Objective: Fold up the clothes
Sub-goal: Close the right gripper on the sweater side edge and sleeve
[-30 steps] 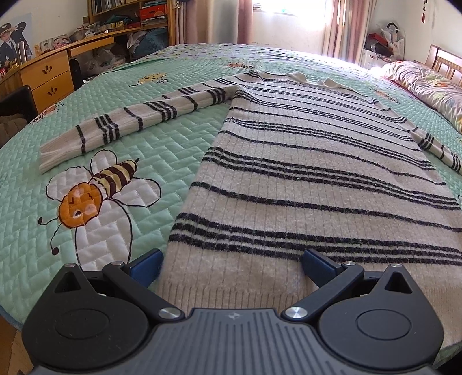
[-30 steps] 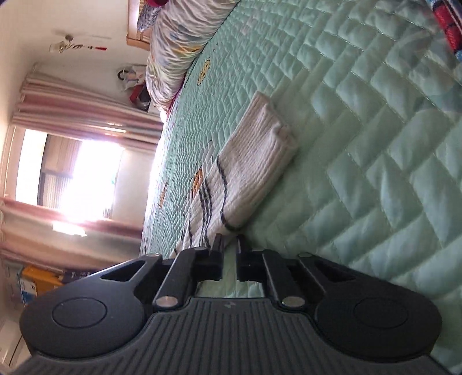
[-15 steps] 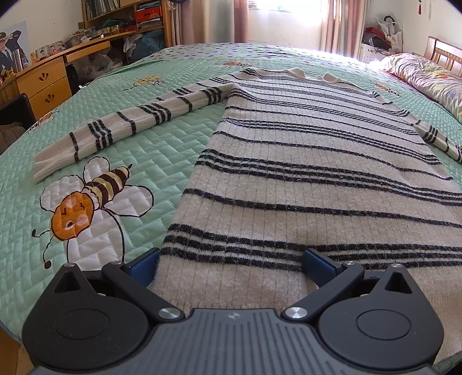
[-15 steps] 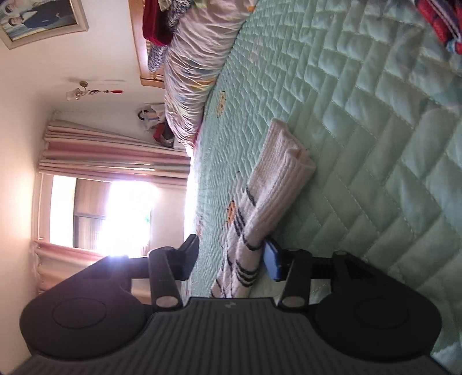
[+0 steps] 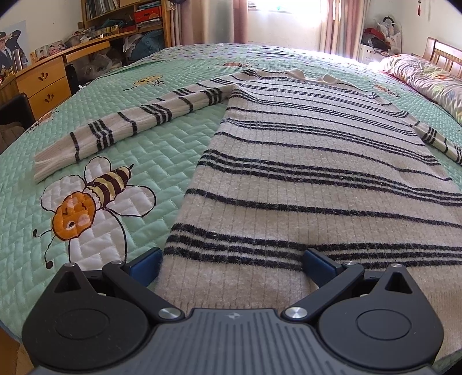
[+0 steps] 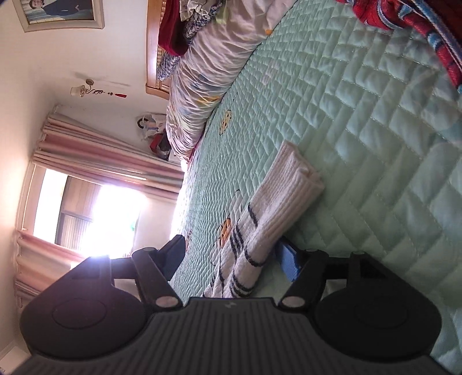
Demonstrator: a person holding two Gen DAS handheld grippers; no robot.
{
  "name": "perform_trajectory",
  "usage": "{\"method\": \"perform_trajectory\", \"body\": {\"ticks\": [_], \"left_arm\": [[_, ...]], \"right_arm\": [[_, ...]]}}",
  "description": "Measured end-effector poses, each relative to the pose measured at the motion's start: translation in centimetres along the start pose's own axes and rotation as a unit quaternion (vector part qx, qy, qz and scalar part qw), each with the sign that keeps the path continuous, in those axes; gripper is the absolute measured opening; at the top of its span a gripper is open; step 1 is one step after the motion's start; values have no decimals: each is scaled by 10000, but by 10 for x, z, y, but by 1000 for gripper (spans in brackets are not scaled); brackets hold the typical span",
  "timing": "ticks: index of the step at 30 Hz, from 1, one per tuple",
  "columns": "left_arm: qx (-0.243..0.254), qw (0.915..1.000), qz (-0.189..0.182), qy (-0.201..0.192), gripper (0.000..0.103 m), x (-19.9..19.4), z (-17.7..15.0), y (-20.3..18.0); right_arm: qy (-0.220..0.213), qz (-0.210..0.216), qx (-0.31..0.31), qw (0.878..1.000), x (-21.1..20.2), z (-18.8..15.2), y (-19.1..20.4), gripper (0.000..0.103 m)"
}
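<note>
One striped sweater [image 5: 311,184], centre of the left wrist view, w/ two sleeves: one [image 5: 138,124] at left, the other [image 5: 439,141] at right edge. One green quilt [image 5: 150,150] under it. Bees on the quilt: one big [image 5: 89,202] at lower left, approx. three small ones further back. Two grippers: left gripper [image 5: 231,259] and right gripper [image 6: 231,253], each at its frame's bottom. One wooden desk [image 5: 43,78], upper left. One framed picture [image 6: 57,13], top left of the right wrist view.
</note>
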State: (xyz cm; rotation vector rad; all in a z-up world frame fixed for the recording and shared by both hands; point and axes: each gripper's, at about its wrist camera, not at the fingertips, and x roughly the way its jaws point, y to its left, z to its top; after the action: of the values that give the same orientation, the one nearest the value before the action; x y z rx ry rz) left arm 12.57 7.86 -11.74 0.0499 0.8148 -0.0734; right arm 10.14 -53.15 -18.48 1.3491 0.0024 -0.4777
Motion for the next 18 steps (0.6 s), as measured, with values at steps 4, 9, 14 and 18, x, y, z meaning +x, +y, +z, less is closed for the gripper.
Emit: {"method": "perform_trajectory", "body": {"ticks": [4, 9, 14, 18], "left_arm": [[-101, 9999, -24, -23, 102, -2, 0, 3], [-119, 9999, -58, -38, 102, -4, -1, 6], [-342, 9993, -98, -122, 102, -9, 0, 19], [-613, 9978, -145, -228, 102, -13, 1, 36]], "right_arm": [[94, -66, -322, 9994, 19, 10, 9, 64], [277, -304, -1036, 9938, 26, 5, 33, 9], [159, -179, -1689, 9853, 35, -9, 83, 9], [115, 77, -2604, 9654, 47, -48, 151, 9]]}}
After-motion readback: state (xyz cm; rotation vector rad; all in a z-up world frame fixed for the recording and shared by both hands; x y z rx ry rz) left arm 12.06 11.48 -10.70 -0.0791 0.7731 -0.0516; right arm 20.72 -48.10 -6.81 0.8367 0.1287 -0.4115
